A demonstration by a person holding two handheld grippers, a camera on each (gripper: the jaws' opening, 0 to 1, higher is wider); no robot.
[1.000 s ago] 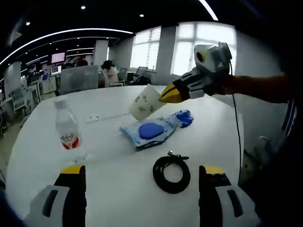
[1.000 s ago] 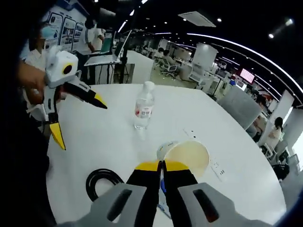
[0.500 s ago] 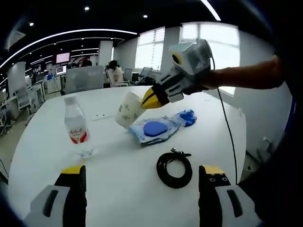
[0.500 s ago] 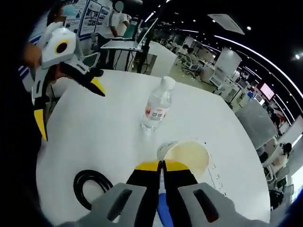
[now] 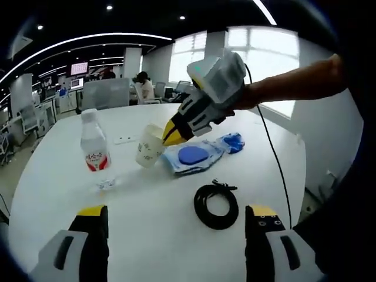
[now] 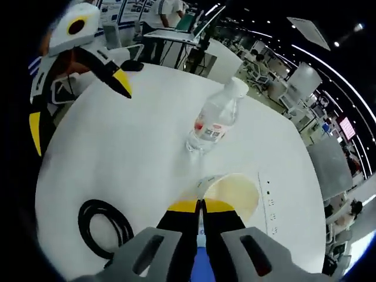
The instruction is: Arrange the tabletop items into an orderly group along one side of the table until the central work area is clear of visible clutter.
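1. A round white desk (image 5: 147, 235) stands in a large open-plan office with ceiling light strips, bright windows and other workstations behind it; people sit and stand in the background.
2. On the desk lie a coiled black cable (image 5: 216, 204), a blue and white packet (image 5: 197, 157) and a clear water bottle (image 5: 94, 151) with a red label, standing upright with its white cap on. A white power strip (image 6: 269, 200) lies flat farther out on the desk.
3. The paper cup (image 5: 149, 147) is cream inside and appears empty in the right gripper view, where its open mouth faces the camera (image 6: 232, 195). In the left gripper view it sits between the bottle and the packet, its base at or just above the desk; contact cannot be told.
4. The right gripper (image 6: 200, 205) has its yellow-tipped fingers (image 6: 183, 207) clenched on the cup's rim, one finger on each side of the wall.
5. The left gripper (image 5: 173, 214) has its fingers (image 5: 93, 212) spread wide apart, grasping nothing, above the near part of the desk, with the cable just ahead of them.
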